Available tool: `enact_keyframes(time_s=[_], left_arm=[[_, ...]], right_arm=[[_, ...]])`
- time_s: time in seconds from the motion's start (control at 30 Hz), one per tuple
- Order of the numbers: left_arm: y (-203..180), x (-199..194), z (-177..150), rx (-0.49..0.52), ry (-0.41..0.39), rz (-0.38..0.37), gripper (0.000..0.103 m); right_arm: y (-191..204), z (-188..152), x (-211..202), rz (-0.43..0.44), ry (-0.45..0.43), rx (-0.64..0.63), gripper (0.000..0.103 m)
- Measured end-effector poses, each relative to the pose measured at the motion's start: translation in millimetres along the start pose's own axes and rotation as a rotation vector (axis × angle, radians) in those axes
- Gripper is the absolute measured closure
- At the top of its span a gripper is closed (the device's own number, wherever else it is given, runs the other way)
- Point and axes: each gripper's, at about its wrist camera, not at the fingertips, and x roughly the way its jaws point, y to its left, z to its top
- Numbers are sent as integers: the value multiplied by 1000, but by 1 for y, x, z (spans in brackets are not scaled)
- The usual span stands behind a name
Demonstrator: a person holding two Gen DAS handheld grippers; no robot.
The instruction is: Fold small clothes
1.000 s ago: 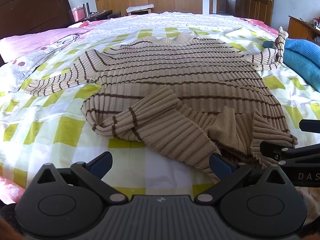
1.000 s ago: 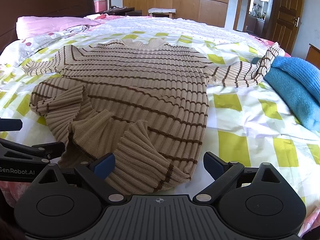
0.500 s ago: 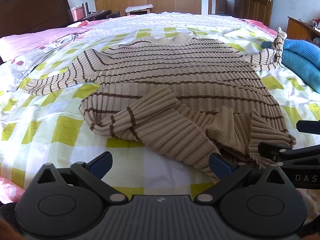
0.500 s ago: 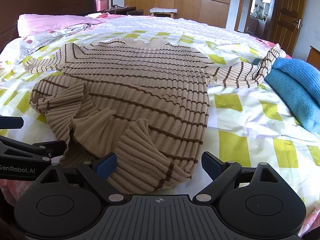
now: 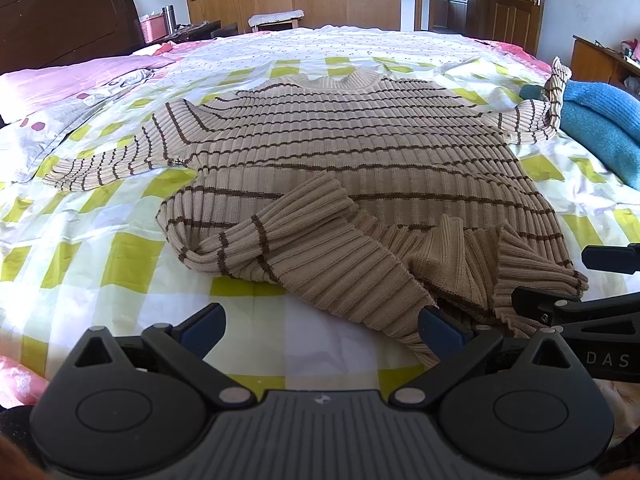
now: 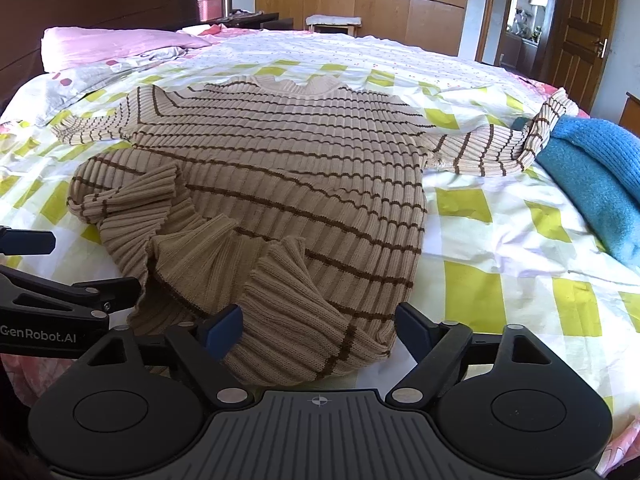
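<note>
A tan ribbed sweater with brown stripes (image 5: 360, 152) lies face up on the bed, neck away from me, both sleeves spread out. Its near hem is rumpled and folded back on itself. It also shows in the right wrist view (image 6: 288, 184). My left gripper (image 5: 320, 326) is open and empty, just short of the hem's left part. My right gripper (image 6: 318, 330) is open, with the bunched right hem corner lying between its fingers. Each gripper shows at the edge of the other's view.
The bed has a white and yellow-green checked sheet (image 5: 100, 256). A folded blue knit (image 6: 592, 168) lies at the right, under the sweater's right cuff. A pink pillow (image 6: 120, 42) and dark headboard are far left. Wardrobes and a door stand behind.
Both grippers have crept slightly forward toward the hem. The sweater has not moved and both stay open.
</note>
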Motion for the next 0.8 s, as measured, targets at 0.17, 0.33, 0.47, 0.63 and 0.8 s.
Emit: enact_keyframes(time_s=[0.17, 0.33, 0.47, 0.63, 0.8], left_arm=[[2, 0, -1, -6, -2, -4, 0], [4, -1, 1, -7, -10, 1, 0], [7, -3, 5, 1, -24, 3, 0], [13, -3, 13, 25, -44, 1, 0], [24, 2, 26, 87, -77, 37, 0]], right_arm=[[0, 0, -1, 12, -1, 3, 29], [1, 1, -3, 24, -13, -17, 42], [1, 3, -3, 44, -11, -36, 55], [3, 6, -1, 94, -6, -76, 61], [8, 9, 1, 139, -7, -141, 62]])
